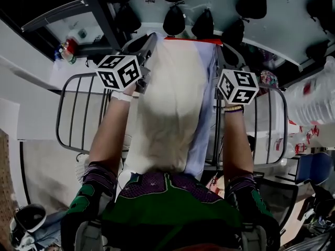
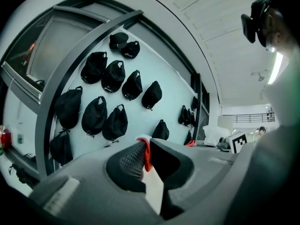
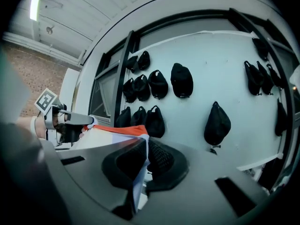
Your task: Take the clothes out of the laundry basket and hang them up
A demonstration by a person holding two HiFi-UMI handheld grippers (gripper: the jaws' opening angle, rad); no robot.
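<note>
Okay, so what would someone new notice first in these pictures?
A pale garment with a red top edge fills the middle of the head view, stretched between the left gripper and the right gripper, both shut on it. Behind it, rows of black caps hang on the light wall, and a wire rack shows beneath the arms.

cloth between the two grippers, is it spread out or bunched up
Spread out. The left gripper and the right gripper each pinch a top corner, and the cloth hangs flat between them.
</note>
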